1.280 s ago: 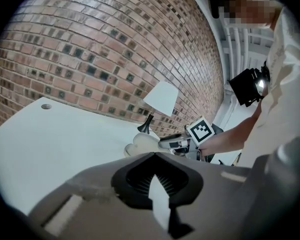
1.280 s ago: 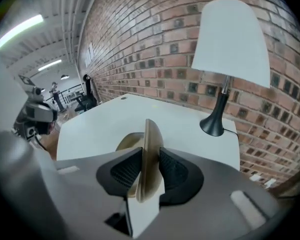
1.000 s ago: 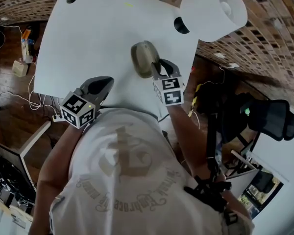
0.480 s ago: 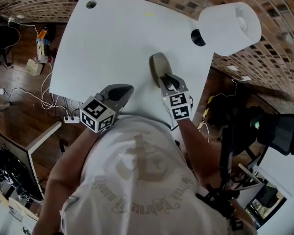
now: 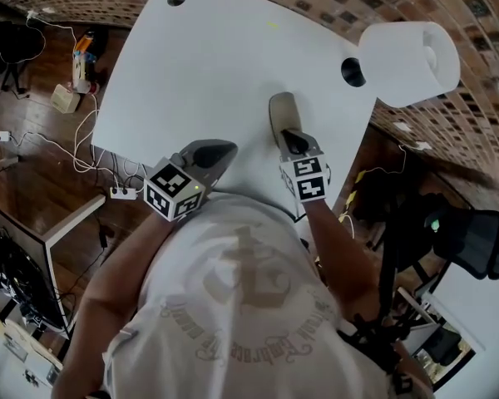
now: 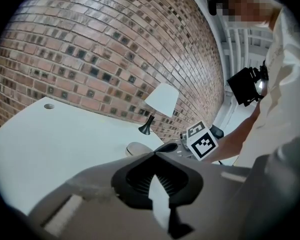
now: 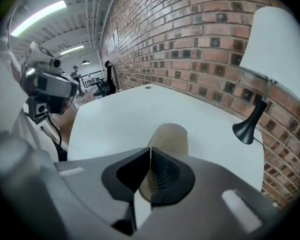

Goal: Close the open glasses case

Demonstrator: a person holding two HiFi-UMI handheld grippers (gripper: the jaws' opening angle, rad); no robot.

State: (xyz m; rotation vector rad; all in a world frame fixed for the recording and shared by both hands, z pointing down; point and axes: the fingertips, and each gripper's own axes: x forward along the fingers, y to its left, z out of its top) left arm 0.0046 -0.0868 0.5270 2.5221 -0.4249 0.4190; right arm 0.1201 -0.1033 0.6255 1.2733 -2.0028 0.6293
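Smooth oval taupe glasses case [image 5: 283,110] on white table [image 5: 191,65] — jaws of right gripper [image 5: 287,135] just closed, empty; left gripper [image 5: 229,147] clenched.

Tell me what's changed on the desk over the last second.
The right tongs have just been closing, nothing between them, and moved forward and down over the near end of the glasses case, which now looks narrower, its lid seemingly down. The left tongs stayed at the table edge; the lamp hasn't moved.
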